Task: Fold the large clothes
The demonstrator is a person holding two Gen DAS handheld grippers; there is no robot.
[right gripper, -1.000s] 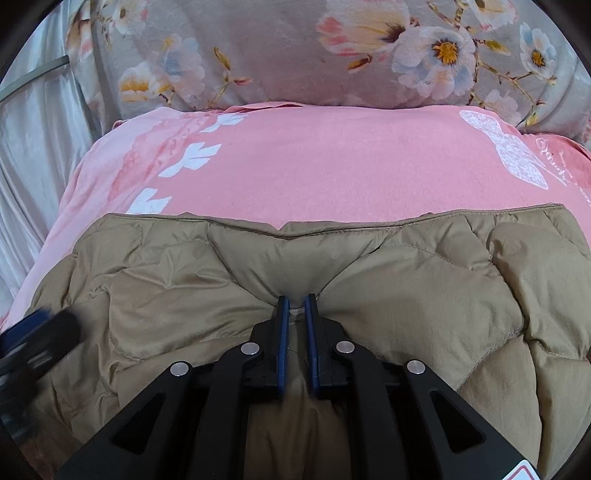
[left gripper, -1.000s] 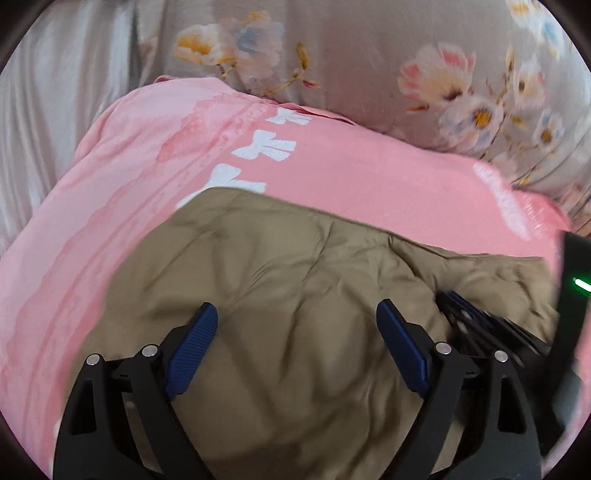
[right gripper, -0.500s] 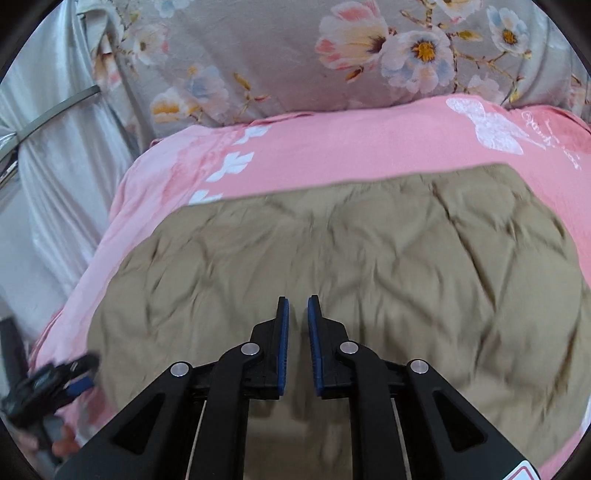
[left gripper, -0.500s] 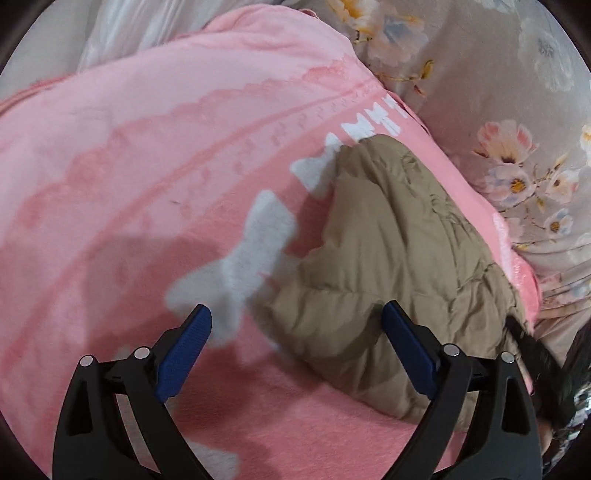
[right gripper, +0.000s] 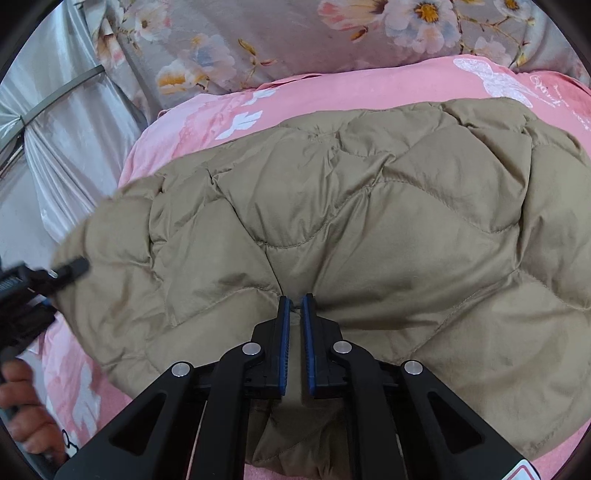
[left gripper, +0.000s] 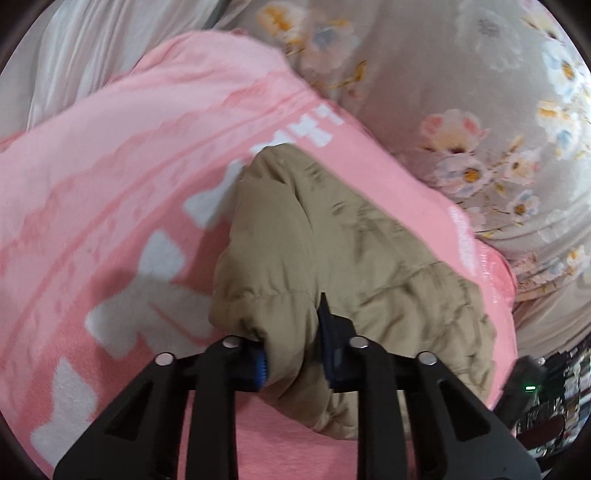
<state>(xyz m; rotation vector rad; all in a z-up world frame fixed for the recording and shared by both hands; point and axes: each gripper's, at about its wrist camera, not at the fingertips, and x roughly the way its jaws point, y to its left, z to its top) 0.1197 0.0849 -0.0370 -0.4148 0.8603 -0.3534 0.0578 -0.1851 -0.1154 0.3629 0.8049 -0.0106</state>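
A tan quilted puffer jacket [right gripper: 369,229] lies folded on a pink blanket [right gripper: 369,88]. My right gripper [right gripper: 295,306] is shut on the jacket's near edge, with fabric pinched between its blue pads. My left gripper [left gripper: 291,354] is shut on a thick bunch at the jacket's [left gripper: 332,251] left end, with fabric bulging between the fingers. In the right wrist view the left gripper [right gripper: 66,271] shows at the jacket's left end, with the person's hand [right gripper: 26,406] below it.
The pink blanket [left gripper: 110,184] with white bow prints covers the bed. A grey floral pillow [left gripper: 461,92] lies along the far side [right gripper: 295,33]. A silver curtain [right gripper: 55,129] hangs on the left. Dark clutter [left gripper: 546,398] sits at the right edge.
My left gripper was open above the blanket; it has moved onto the jacket's left end and shut on it. My right gripper has stayed shut on the near edge.
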